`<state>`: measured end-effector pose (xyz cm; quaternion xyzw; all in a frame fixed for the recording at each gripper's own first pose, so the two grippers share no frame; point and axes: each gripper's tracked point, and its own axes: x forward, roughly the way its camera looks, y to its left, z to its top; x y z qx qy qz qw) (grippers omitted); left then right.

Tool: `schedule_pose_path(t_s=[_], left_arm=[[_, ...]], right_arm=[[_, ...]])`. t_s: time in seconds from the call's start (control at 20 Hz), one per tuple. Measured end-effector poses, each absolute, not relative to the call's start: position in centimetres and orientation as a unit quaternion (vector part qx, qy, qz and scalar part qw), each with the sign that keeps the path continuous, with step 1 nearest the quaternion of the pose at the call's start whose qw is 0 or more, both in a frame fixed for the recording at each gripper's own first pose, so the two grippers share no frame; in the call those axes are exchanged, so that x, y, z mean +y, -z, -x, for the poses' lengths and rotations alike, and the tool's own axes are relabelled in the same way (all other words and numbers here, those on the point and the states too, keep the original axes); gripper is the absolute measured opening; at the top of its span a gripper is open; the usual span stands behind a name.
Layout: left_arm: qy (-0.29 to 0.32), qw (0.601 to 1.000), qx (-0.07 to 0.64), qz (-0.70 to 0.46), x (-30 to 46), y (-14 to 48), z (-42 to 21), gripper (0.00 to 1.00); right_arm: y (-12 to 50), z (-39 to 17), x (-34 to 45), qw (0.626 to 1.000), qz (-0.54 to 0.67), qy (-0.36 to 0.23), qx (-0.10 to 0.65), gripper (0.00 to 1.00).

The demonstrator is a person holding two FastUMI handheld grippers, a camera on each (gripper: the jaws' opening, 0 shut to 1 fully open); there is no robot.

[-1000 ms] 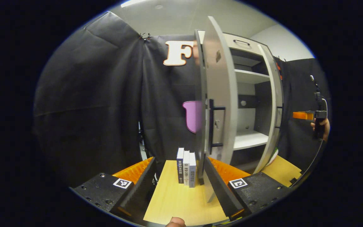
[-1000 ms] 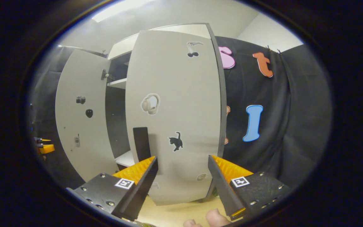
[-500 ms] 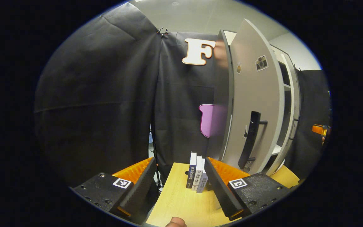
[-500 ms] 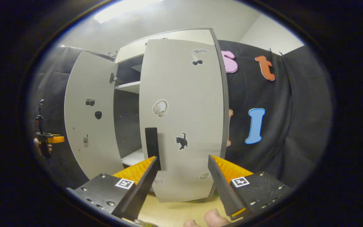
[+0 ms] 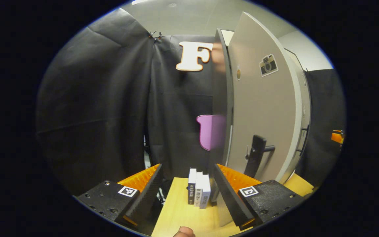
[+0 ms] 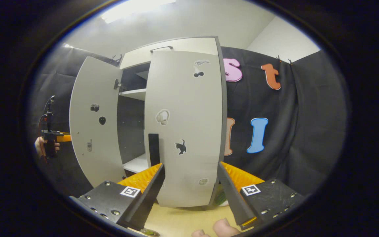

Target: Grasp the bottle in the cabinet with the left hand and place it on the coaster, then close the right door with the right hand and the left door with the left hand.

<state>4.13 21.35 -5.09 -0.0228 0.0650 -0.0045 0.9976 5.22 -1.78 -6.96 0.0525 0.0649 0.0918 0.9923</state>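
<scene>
- Grey right door nearly shut; left door ajar.
- My right gripper and left gripper gape wide, empty.
- Bottle, coaster: cannot tell where.

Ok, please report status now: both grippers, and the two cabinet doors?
Left gripper open, empty, beside left door. Right gripper open, empty, facing right door. Left door ajar. Books stand near it.
</scene>
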Motion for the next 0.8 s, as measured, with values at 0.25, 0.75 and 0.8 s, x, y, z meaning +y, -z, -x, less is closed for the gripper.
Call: schedule_pose_path(t_s=[0.25,0.75,0.8], left_arm=[[-0.016,0.999,0.041,-0.021,19.7,2.9,-4.2,0.91],[-0.028,0.998,0.051,0.0,18.2,3.4,-3.9,0.88],[-0.025,0.998,0.053,0.01,17.9,3.4,-4.0,0.89]], right_arm=[[5.6,-4.0,-4.2,0.994,-0.061,-0.077,0.049,0.96],[4.6,-3.6,-3.9,0.994,-0.075,-0.08,0.033,0.96],[4.3,-3.7,-3.7,0.993,-0.074,-0.082,0.03,0.96]])
